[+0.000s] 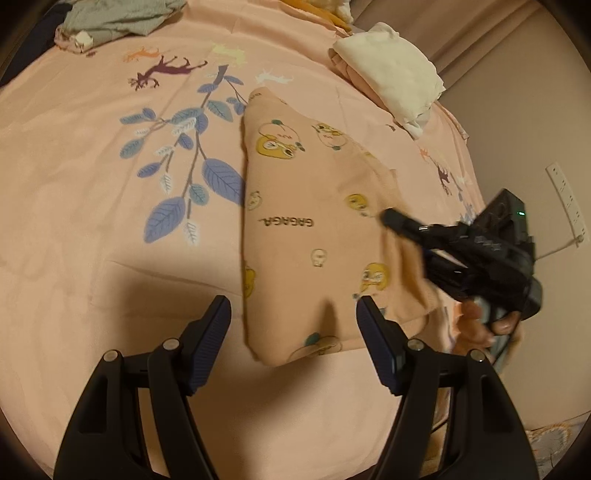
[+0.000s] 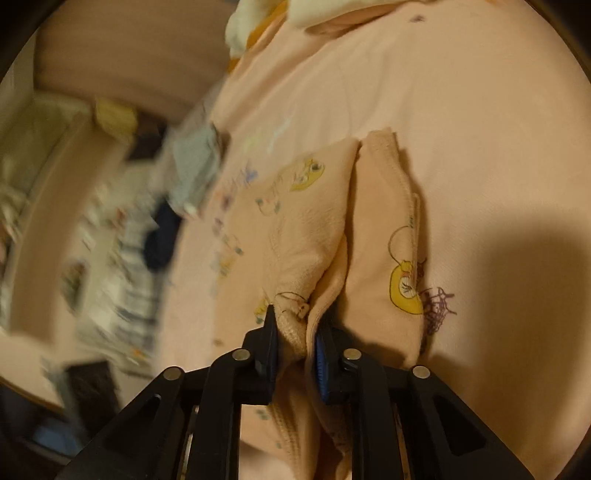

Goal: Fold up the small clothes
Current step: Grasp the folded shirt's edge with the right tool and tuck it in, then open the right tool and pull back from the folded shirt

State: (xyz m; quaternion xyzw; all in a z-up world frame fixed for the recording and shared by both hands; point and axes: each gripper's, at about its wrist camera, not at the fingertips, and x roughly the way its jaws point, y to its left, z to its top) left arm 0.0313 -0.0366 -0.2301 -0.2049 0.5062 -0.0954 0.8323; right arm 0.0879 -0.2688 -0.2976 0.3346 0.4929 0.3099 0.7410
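Observation:
A small peach garment point(image 1: 314, 221) printed with yellow cartoon faces and the word GAGAGA lies partly folded on the pink bedsheet point(image 1: 74, 206). My left gripper point(image 1: 293, 306) hovers open over the garment's near edge, with nothing between its fingers. At the garment's right side is my right gripper point(image 1: 391, 218), held by a hand point(image 1: 480, 321). In the right wrist view the right gripper point(image 2: 295, 317) is shut on a bunched fold of the garment point(image 2: 314, 229), with cloth pinched between its pads.
A cream folded stack point(image 1: 391, 70) sits at the bed's far right edge. A grey-green heap of clothes point(image 1: 118, 18) lies at the far left. A wall with a socket strip point(image 1: 565, 199) runs along the right side of the bed.

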